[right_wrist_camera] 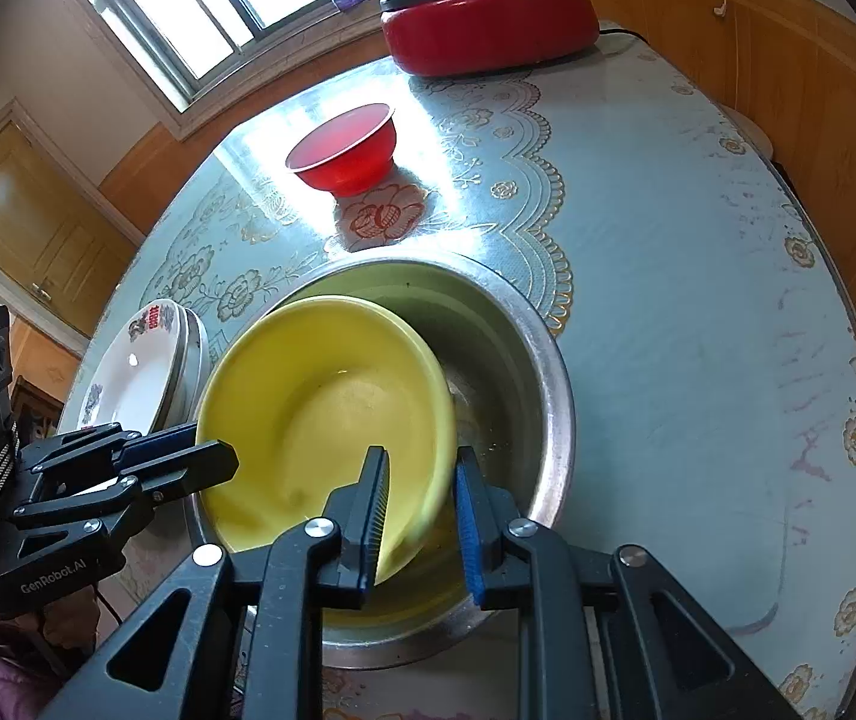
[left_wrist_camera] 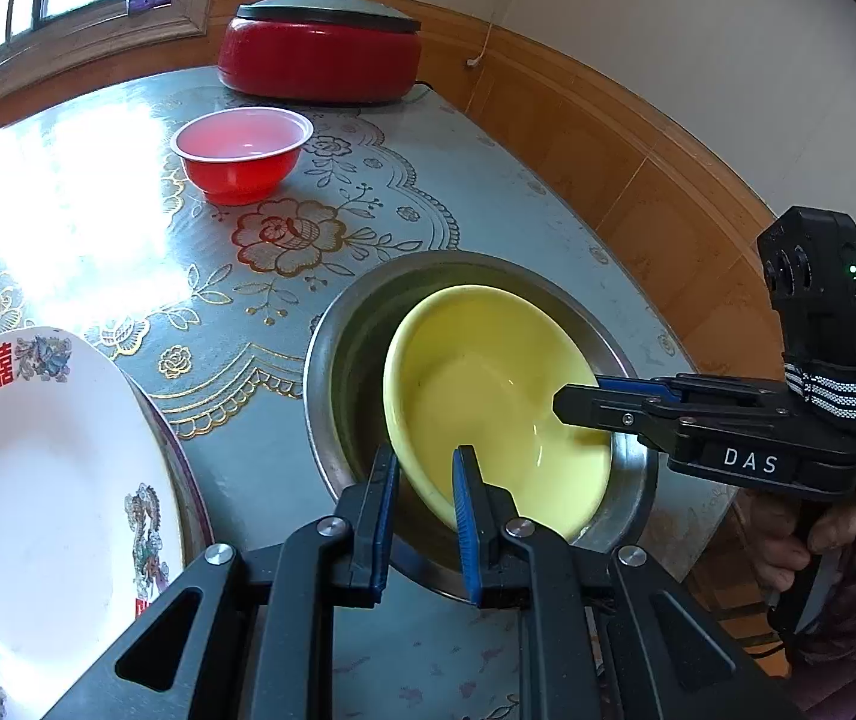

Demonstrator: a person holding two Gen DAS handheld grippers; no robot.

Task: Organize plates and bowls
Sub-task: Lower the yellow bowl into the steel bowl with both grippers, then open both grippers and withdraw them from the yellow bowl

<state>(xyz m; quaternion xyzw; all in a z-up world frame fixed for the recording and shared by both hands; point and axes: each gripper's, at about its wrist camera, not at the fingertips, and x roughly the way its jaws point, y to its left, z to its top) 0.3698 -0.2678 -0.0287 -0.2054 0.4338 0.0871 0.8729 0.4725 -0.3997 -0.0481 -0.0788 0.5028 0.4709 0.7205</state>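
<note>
Left wrist view: yellow bowl (left_wrist_camera: 487, 396) tilted inside a steel basin (left_wrist_camera: 332, 372) on the counter (left_wrist_camera: 439, 180). The left gripper (left_wrist_camera: 425, 480) has its jaws parted astride the bowl's near rim, not clamped; the right gripper (left_wrist_camera: 583, 399) reaches across the far rim, its jaw state not discernible here. One red bowl (left_wrist_camera: 242, 153) stands well apart, and a white plate (left_wrist_camera: 50, 480) tops a stack at left.

Right wrist view: the right gripper (right_wrist_camera: 422, 480) also straddles the rim with jaws apart. The bowl appears rigid, glazed, likely slippery and breakable — best pinched at the rim. Count: two bowls, one basin, one plate stack (right_wrist_camera: 152, 360) of at least two, one lidded red pot (right_wrist_camera: 487, 18).
</note>
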